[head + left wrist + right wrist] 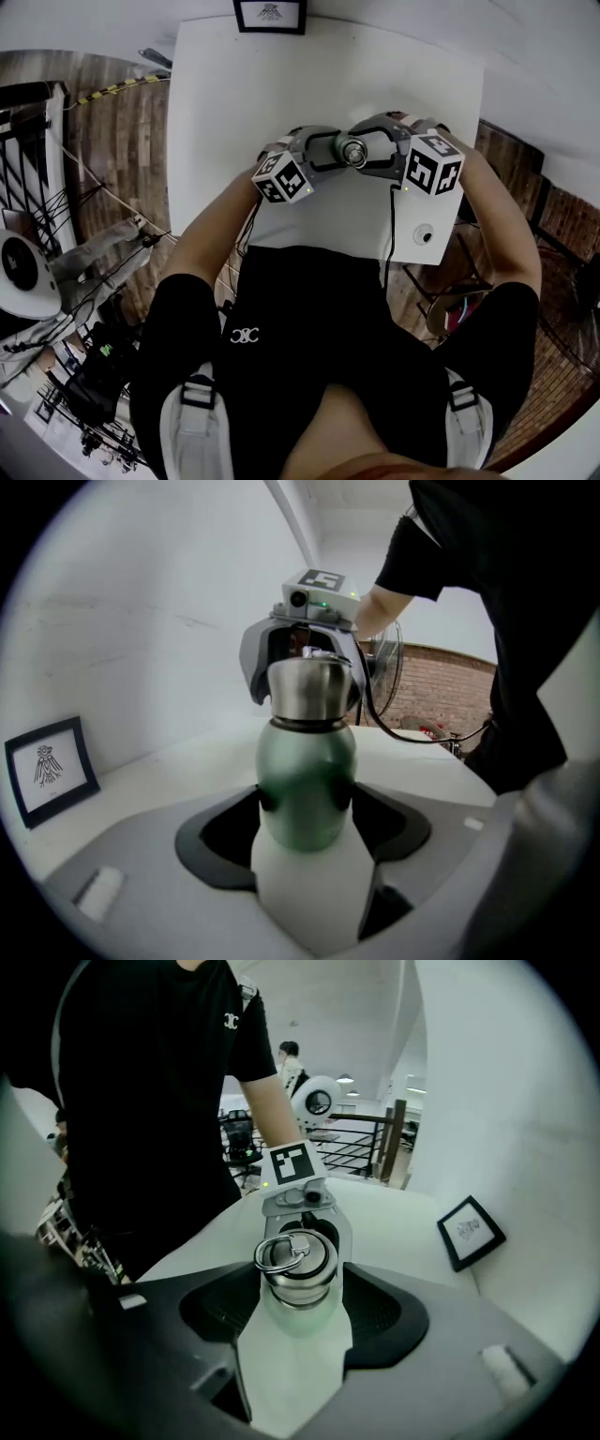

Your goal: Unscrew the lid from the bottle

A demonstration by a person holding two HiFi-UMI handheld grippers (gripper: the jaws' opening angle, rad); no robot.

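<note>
**Two grippers, one bottle.** Over the middle of the table (pixel 281 84), somewhat nearer its front edge than its far one, I hold the bottle (pixel 307 780) upright between both tools. My left gripper (pixel 305 808) is clamped on the green body. Its dark pads (pixel 225 836) press in from either side just below the shoulder.

My right gripper (pixel 298 1279) comes in from the opposite side and is closed around the steel lid (pixel 295 1262), with one pad on each flank. The ring (pixel 279 1249) on top lies flat, clear of the jaws. The lid sits fully down on the neck with only a thin dark seam under it. I judge the unscrewing to be at its start, or not yet begun. No view shows whether the base rests on the table.

To do this well, my left should act as the anchor, firm and motionless, so the body cannot spin with the lid. My right should turn about the bottle's own upright axis, with the pads square on the lid's wall and no tilt that would bind the thread. Smooth steel looks likely to slip, so I want a full squeeze before any twist. When the wrist runs out of turn, I should let go and take a fresh hold. I should lift only once the thread has let go.

At the far edge stands a small frame (pixel 270 14), well apart from the work.
</note>
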